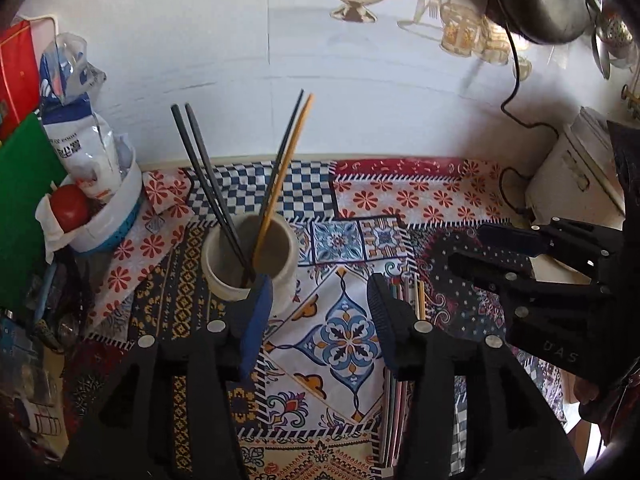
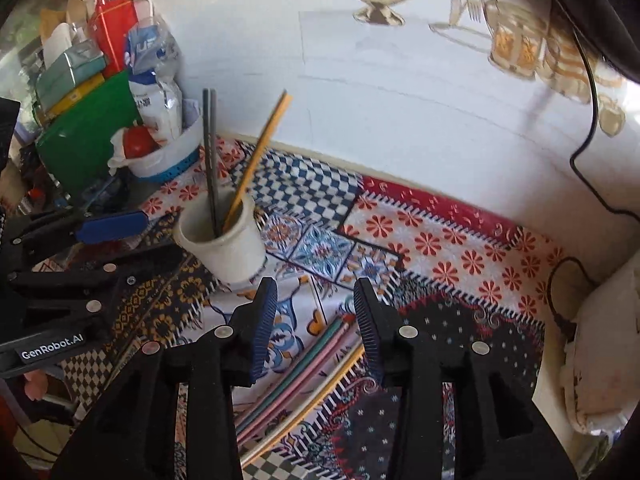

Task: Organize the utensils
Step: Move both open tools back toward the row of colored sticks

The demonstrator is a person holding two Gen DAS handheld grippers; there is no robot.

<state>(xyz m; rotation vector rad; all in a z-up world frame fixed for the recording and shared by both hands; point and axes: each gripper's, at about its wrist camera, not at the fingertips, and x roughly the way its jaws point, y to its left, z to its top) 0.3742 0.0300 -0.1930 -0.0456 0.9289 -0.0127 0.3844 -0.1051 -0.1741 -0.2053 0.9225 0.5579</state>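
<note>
A cream ceramic cup [image 1: 280,276] [image 2: 236,256] stands on the patterned cloth. It holds dark chopsticks [image 1: 200,168] [image 2: 209,148] and a wooden one [image 1: 286,164] [image 2: 260,148], all leaning outward. Several loose chopsticks [image 2: 316,356] in green, pink and pale wood lie flat on the cloth; in the left wrist view these loose chopsticks [image 1: 418,296] show just past my right finger. My left gripper [image 1: 320,312] [image 2: 132,242] is open and empty, right of the cup. My right gripper [image 2: 316,320] [image 1: 480,246] is open above the loose chopsticks, not touching them.
A white bowl [image 1: 112,224] [image 2: 168,160] with a red tomato and a plastic bag stands left of the cup, beside green and red boxes [image 2: 88,136]. A white appliance [image 1: 572,176] and a black cable [image 2: 588,128] are at the right. A white wall closes the back.
</note>
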